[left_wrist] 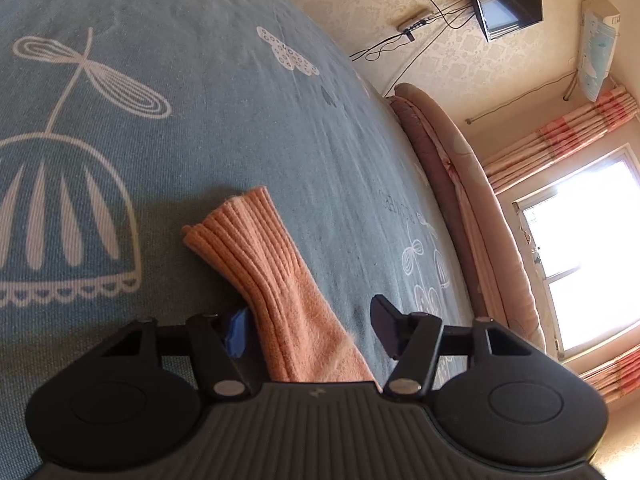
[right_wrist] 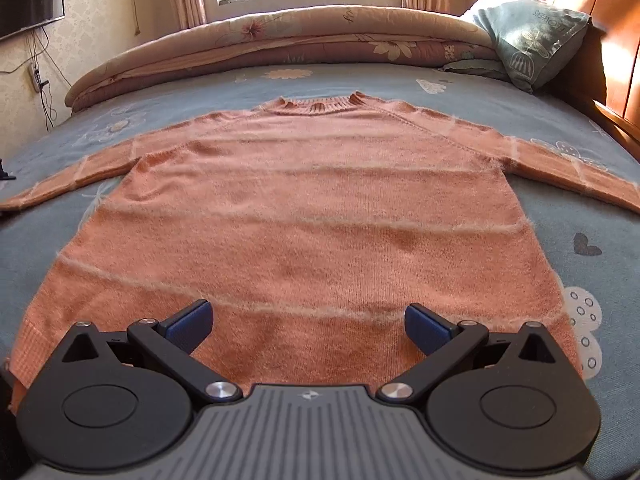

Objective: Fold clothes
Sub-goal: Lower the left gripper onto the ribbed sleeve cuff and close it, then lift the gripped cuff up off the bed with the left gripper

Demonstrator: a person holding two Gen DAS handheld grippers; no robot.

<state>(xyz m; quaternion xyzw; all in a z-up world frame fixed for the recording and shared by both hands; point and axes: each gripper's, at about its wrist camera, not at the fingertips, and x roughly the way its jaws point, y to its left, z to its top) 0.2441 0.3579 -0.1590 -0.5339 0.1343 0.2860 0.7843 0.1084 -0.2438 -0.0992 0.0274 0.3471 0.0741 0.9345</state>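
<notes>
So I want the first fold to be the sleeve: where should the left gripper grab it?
Take the sleeve at its ribbed cuff, coming in along its length: it lies flat on the bedsheet, already between the left gripper's open jaws.

The orange ribbed sleeve (left_wrist: 264, 280) lies on the blue bedspread (left_wrist: 200, 100) between the fingers of the left tongs (left_wrist: 310, 326). It touches the left finger (left_wrist: 236, 334); the right finger (left_wrist: 386, 320) stands apart.
</notes>
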